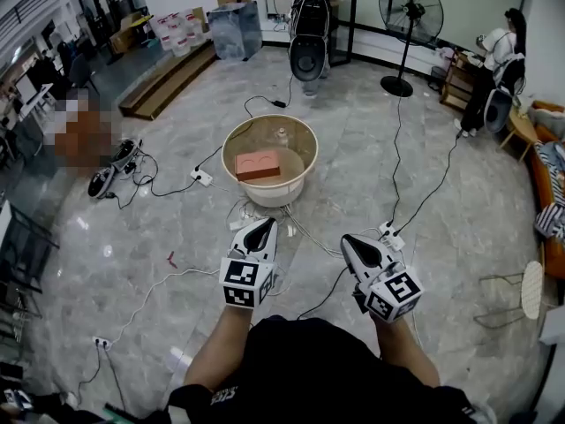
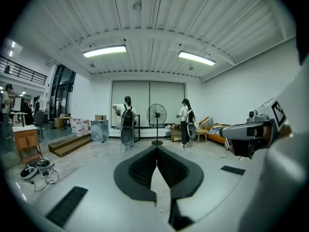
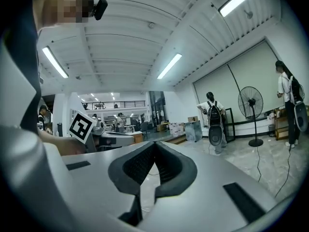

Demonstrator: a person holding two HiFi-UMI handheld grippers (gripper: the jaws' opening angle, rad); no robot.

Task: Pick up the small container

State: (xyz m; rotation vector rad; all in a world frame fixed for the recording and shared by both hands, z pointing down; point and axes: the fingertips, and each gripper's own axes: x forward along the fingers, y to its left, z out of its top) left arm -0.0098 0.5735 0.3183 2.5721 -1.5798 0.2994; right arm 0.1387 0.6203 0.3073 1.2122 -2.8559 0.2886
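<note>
On the marble floor ahead stands a round beige basin (image 1: 237, 132). Inside it a small clear container (image 1: 282, 136) stands upright behind a reddish brick (image 1: 257, 165). My left gripper (image 1: 262, 225) is held in the air well short of the basin's near rim, its jaws shut with nothing between them. My right gripper (image 1: 350, 239) hovers beside it to the right, also shut and empty. The left gripper view shows the pads (image 2: 156, 151) meeting, with the room beyond. In the right gripper view the fingertips (image 3: 154, 146) touch. Neither gripper view shows the basin.
Cables cross the floor around the basin, with a power strip (image 1: 201, 177) to its left. A standing fan (image 1: 409, 16) is at the back right, wooden steps (image 1: 168, 79) at the back left. People stand at the far wall. A chair (image 1: 516, 294) sits to the right.
</note>
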